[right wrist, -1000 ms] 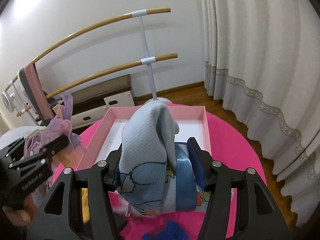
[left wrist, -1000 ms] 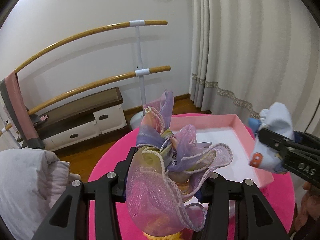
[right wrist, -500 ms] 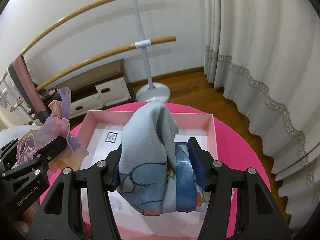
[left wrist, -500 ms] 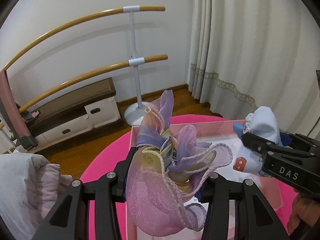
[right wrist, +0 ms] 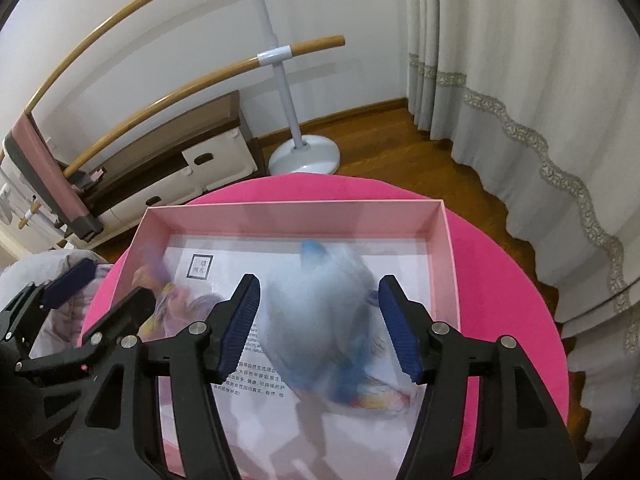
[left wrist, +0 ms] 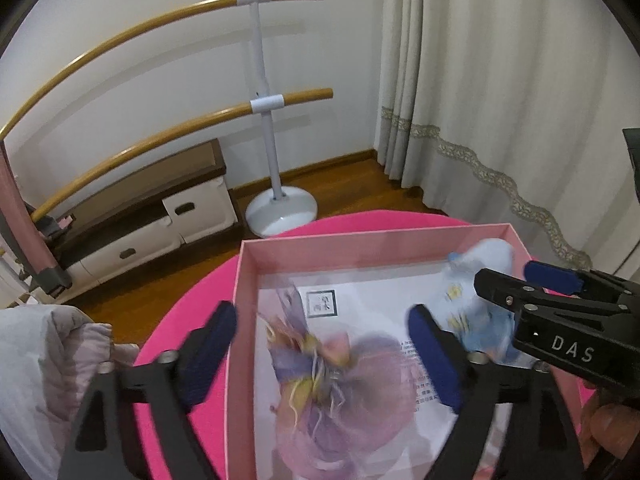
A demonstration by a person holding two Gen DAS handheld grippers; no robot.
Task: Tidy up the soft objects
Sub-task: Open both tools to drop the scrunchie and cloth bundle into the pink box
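Note:
A pink open box (left wrist: pixel 360 242) (right wrist: pixel 296 216) sits on a round pink table (left wrist: pixel 188 312) (right wrist: pixel 496 240). My left gripper (left wrist: pixel 324 348) is open above the box's left part; a sheer purple-pink scarf bundle (left wrist: pixel 340 384), blurred, lies free below it inside the box. My right gripper (right wrist: pixel 318 324) is open above the box's right part; a blurred light-blue printed cloth (right wrist: pixel 320 320) is free between its fingers, over the box floor. The cloth also shows in the left wrist view (left wrist: pixel 476 312), and the scarf in the right wrist view (right wrist: pixel 176 296).
A white printed sheet (right wrist: pixel 264 384) lines the box floor. A ballet barre on a white stand (left wrist: pixel 276 208) and a low drawer cabinet (left wrist: pixel 160 220) stand behind the table. Curtains (left wrist: pixel 500 80) hang at the right. A grey-white bedding pile (left wrist: pixel 44 364) lies left of the table.
Both grippers have opened and moved over the box. The scarf bundle and the blue cloth have left the fingers and dropped into the box.

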